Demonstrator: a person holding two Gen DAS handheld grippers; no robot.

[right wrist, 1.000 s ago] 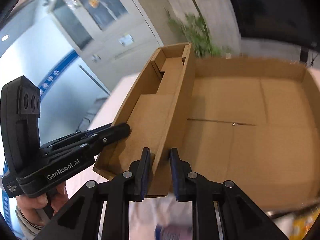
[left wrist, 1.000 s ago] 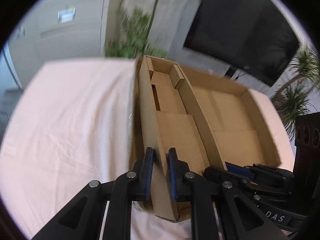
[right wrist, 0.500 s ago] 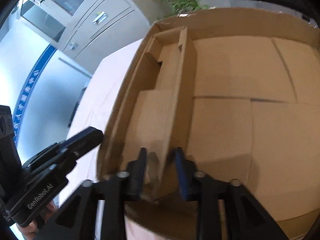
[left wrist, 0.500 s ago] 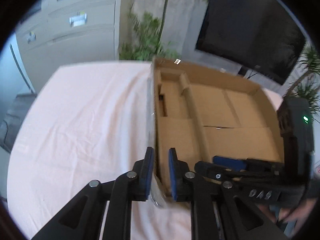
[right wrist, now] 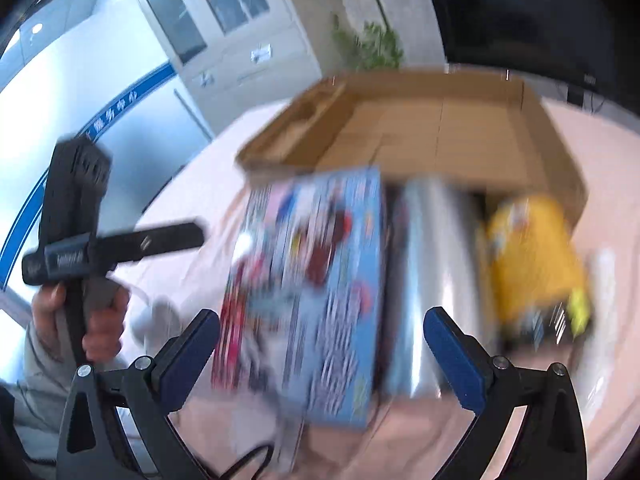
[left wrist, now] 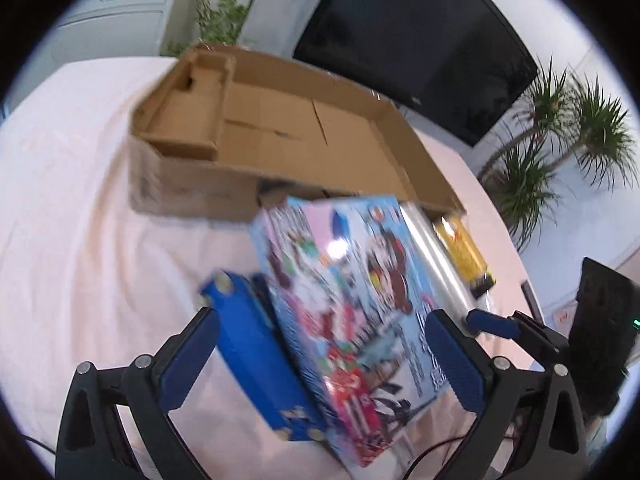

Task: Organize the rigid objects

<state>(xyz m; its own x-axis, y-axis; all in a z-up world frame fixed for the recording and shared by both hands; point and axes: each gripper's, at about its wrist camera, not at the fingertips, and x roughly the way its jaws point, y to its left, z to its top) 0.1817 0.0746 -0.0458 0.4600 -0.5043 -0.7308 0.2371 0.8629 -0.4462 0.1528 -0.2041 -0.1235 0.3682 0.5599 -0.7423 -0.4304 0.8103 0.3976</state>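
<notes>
Off the cardboard box both grippers have let go; left gripper and right gripper spread wide over the colourful toy box, likely next to pack.

Both grippers have let go of the cardboard box: the left gripper and right gripper now stand wide apart, pulled back toward the table's near edge, over a colourful toy box newly in view
</notes>
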